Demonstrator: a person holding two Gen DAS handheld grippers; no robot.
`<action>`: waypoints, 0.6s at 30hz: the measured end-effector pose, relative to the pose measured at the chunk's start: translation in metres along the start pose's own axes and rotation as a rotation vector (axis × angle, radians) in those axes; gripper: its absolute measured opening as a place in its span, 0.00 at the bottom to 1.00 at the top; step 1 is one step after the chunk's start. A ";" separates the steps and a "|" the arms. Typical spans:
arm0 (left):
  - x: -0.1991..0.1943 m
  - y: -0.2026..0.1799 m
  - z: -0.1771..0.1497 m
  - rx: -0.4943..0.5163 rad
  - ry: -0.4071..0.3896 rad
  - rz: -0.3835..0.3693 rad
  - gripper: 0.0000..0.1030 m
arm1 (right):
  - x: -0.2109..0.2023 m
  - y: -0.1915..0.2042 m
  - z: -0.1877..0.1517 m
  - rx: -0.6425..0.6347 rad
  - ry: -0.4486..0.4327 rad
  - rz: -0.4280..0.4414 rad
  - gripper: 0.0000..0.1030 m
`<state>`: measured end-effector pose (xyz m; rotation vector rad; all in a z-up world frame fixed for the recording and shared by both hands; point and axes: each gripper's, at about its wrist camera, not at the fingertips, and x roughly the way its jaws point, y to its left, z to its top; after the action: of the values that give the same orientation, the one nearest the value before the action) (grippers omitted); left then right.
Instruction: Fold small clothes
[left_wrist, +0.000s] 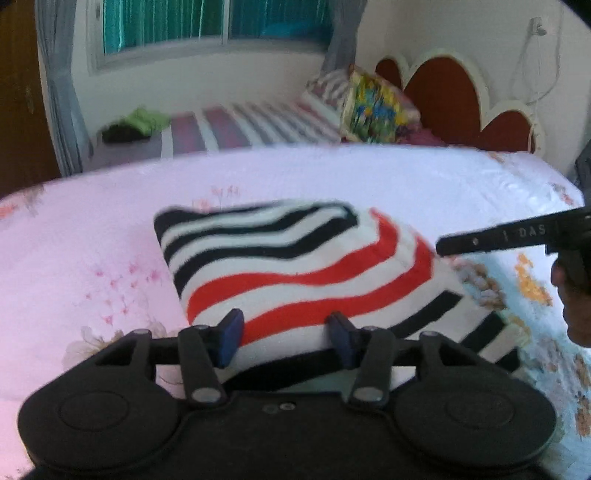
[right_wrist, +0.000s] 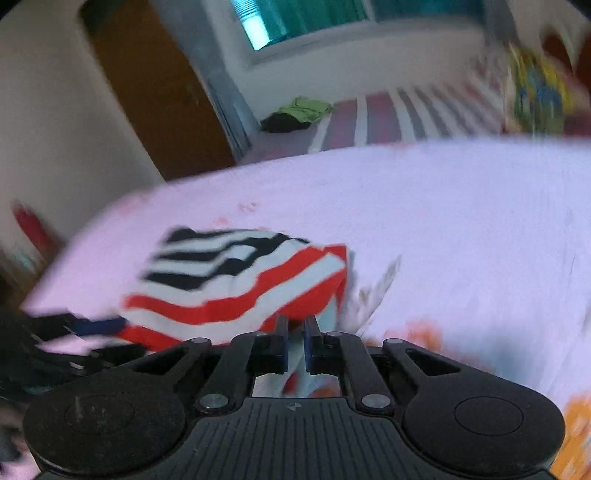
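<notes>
A small garment (left_wrist: 295, 266) in white with black and red stripes lies folded on the pink floral sheet (left_wrist: 92, 251). My left gripper (left_wrist: 287, 338) is at its near edge, jaws apart, with the cloth lying between and under the blue pads (left_wrist: 231, 338). In the right wrist view the same garment (right_wrist: 229, 280) is bunched and lifted at one corner. My right gripper (right_wrist: 295, 332) has its jaws nearly together, with pale cloth pinched between them. From the left wrist view, the right gripper (left_wrist: 443, 246) reaches the garment's right corner. The left gripper (right_wrist: 110, 339) shows at the garment's left edge.
A hand (left_wrist: 570, 295) holds the right gripper at the frame's edge. Behind is a second bed with a striped sheet (left_wrist: 236, 125), a colourful pillow (left_wrist: 376, 107), a red scalloped headboard (left_wrist: 461, 96) and a green and black pile of clothes (left_wrist: 136, 123). A wooden door (right_wrist: 155, 85) stands at the left.
</notes>
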<state>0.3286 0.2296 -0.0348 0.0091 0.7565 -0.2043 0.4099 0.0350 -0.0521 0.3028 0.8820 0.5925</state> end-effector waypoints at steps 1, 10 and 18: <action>-0.011 0.001 -0.006 -0.007 -0.021 0.018 0.49 | -0.006 0.000 -0.003 0.001 -0.001 -0.006 0.08; -0.040 0.026 -0.051 -0.235 -0.060 0.020 0.57 | -0.036 0.010 -0.026 0.055 -0.039 0.023 0.50; -0.020 0.041 -0.044 -0.353 -0.046 -0.021 0.64 | 0.006 0.022 -0.030 -0.049 -0.006 -0.004 0.19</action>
<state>0.2927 0.2768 -0.0558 -0.3369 0.7391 -0.0887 0.3809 0.0558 -0.0637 0.2581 0.8612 0.6086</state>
